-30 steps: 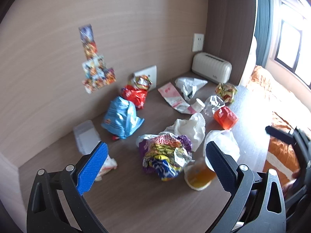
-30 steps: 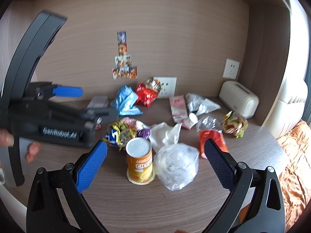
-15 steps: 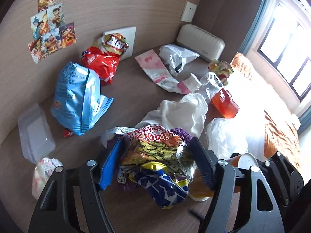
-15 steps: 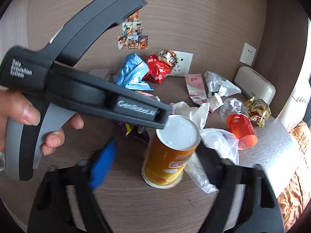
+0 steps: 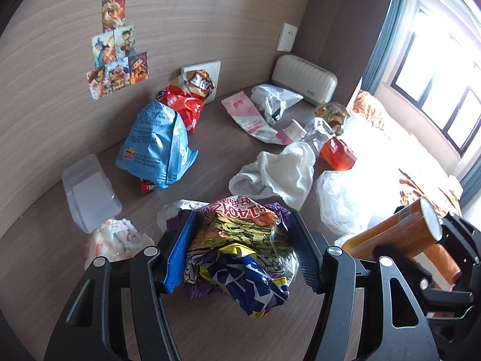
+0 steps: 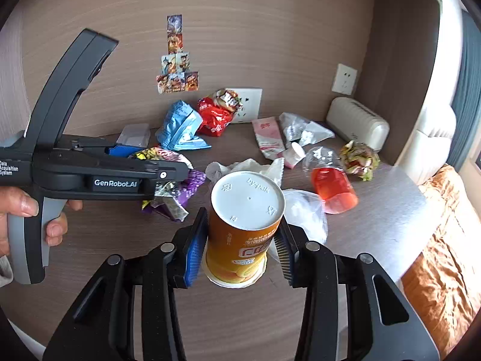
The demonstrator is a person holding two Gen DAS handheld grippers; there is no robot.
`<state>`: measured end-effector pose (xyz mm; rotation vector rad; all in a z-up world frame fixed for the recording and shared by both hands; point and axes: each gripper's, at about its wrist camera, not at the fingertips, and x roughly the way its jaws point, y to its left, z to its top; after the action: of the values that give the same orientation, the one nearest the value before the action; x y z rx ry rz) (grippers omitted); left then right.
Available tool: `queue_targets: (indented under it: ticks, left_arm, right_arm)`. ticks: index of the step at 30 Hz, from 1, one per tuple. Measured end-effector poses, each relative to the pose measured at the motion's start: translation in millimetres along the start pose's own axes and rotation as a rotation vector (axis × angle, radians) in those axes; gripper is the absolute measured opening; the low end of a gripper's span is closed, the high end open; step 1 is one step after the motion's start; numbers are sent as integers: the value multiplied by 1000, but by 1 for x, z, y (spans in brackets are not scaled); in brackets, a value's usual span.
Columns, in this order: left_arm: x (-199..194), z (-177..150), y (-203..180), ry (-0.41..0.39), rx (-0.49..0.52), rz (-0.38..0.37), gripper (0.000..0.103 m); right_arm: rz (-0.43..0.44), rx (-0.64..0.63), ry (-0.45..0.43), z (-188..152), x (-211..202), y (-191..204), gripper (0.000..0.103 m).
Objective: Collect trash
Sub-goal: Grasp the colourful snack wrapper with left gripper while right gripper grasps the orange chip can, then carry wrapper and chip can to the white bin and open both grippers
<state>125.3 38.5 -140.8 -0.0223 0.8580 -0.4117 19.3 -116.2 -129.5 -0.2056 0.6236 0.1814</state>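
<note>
My left gripper (image 5: 242, 249) is shut on a crumpled yellow, purple and blue snack wrapper (image 5: 240, 246) on the wooden table; it also shows in the right wrist view (image 6: 168, 177). My right gripper (image 6: 240, 240) is shut on an orange can with a white lid (image 6: 243, 225). The can stands on the table and shows at the right in the left wrist view (image 5: 402, 231).
More trash lies on the table (image 5: 216, 138): a blue chip bag (image 5: 156, 144), red wrappers (image 5: 186, 102), a pink packet (image 5: 249, 117), white plastic bags (image 5: 282, 171), an orange-tinted plastic cup (image 6: 330, 186), a clear box (image 5: 90, 192). A cream appliance (image 5: 303, 78) stands at the back. An orange bed (image 6: 445, 240) lies right.
Both grippers moved in and closed: the left onto the snack wrapper, the right onto the orange can.
</note>
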Motion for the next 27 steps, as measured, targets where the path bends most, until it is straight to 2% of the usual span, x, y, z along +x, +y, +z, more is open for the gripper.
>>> queue_targets:
  ticks: [9, 14, 20, 27]
  left_arm:
    - [-42, -17, -37, -32, 40, 29, 60]
    - [-54, -26, -83, -32, 84, 24, 60]
    - [-52, -41, -172, -22, 168, -6, 60]
    - [-29, -75, -291, 30, 276, -120, 60]
  right_arm:
    - [-19, 22, -54, -9, -43, -18, 44]
    - [-36, 80, -82, -30, -80, -60, 44]
    - [-97, 154, -74, -78, -129, -128, 44]
    - [-185, 239, 0, -151, -181, -201, 44]
